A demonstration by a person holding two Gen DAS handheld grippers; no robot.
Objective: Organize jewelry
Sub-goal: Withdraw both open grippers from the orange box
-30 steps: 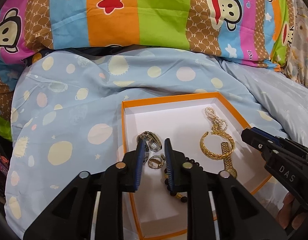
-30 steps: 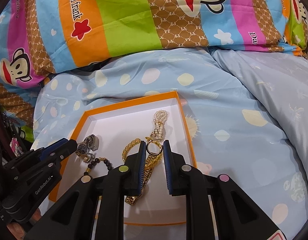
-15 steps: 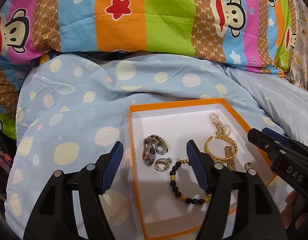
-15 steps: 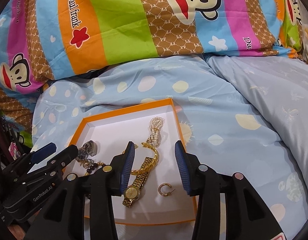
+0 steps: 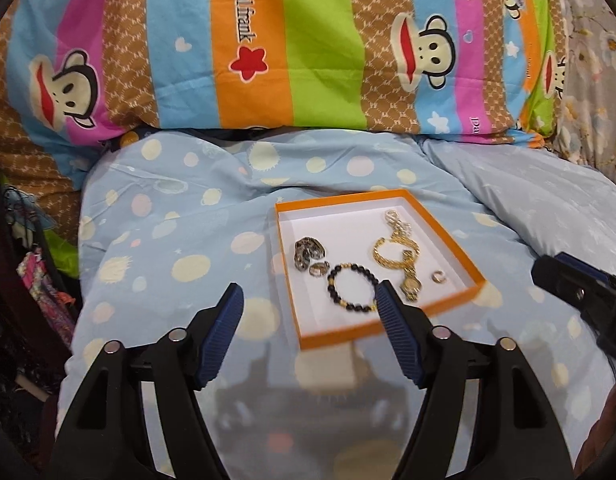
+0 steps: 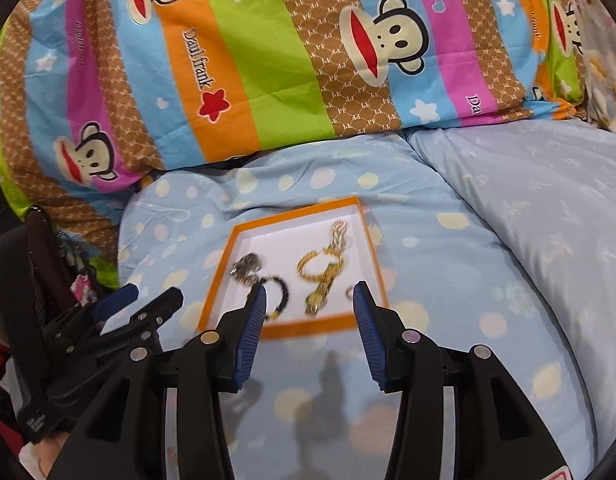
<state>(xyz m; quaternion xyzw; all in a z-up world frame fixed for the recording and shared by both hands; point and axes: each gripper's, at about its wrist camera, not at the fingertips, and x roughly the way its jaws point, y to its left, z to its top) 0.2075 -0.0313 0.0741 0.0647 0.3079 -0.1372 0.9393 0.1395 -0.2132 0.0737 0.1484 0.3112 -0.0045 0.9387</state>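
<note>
An orange box (image 5: 388, 194) with a white inside lies on the blue spotted quilt. In it are a silver watch (image 5: 308, 252), a silver ring (image 5: 319, 269), a black bead bracelet (image 5: 352, 288), a gold bracelet (image 5: 394, 252), a gold watch (image 5: 411, 286), a pearl string (image 5: 396, 220) and a small hoop earring (image 5: 439, 277). My left gripper (image 5: 308, 292) hovers short of the box's near left corner, its jaws opening and empty. My right gripper (image 6: 309, 290) hangs over the box's (image 6: 296, 210) near edge, jaws also opening, with nothing between them.
A striped cartoon-monkey pillow (image 5: 292, 48) lies behind the box. A plainer pale blue quilt (image 6: 528, 208) rises to the right. Dark clutter and bright fabric (image 5: 40, 280) crowd the left edge. Each gripper shows in the other's view, at its outer edge.
Both grippers have opened and drawn back and up from the box. The bead bracelet and the hoop earring now lie loose in the box.
</note>
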